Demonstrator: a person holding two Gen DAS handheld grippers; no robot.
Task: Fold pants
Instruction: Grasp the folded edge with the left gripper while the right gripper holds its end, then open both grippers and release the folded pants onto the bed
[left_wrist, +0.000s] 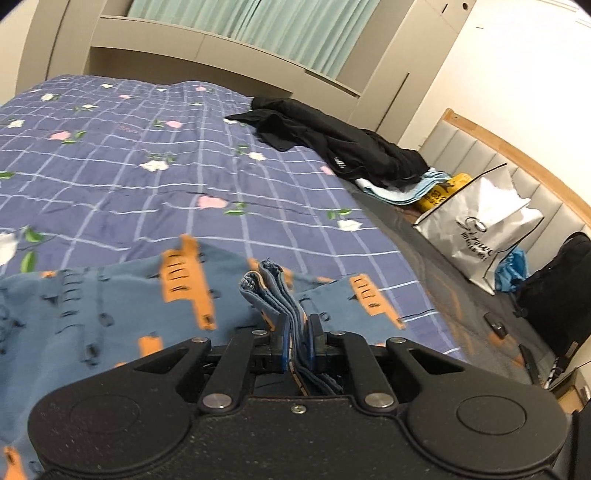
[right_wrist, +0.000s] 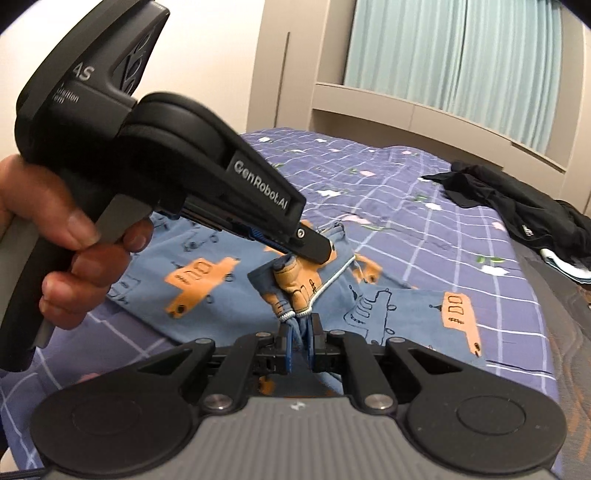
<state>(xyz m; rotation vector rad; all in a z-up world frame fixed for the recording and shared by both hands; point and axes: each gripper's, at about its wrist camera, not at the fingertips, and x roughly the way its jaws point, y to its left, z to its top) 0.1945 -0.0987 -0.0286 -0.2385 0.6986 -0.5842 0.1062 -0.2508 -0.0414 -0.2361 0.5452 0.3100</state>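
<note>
I have the left hand-held gripper (left_wrist: 297, 334) clamped on a bunched, layered edge of the blue cotton pants printed with orange vehicles (left_wrist: 110, 302); the folded layers stand up between its blue pads and run back through the jaws. The right hand-held gripper (right_wrist: 300, 334) is likewise closed on the pants, pinching a gathered bit near a white-piped edge, with a wad of orange-printed cloth puffing out just beyond its tips.

From the right wrist view I see the left hand-held gripper from the side, its nose angled down onto the pants just beyond the right one's grip, and the person's hand (right_wrist: 70, 236) wrapped around its grey-and-black handle.

The rest of the pants lies spread on the bed's purple checked quilt with pink and white flowers (left_wrist: 147, 147), close to the near edge.

Farther back on the quilt, well apart from the pants, sits a heap of black clothing (left_wrist: 332, 144), with pale blue cloth (left_wrist: 402, 190) tucked under its end. Off the side of the bed I see a white paper shopping bag (left_wrist: 476, 229) against a padded grey headboard (left_wrist: 476, 155), and pale green curtains (left_wrist: 258, 22) behind the beige shelving.
</note>
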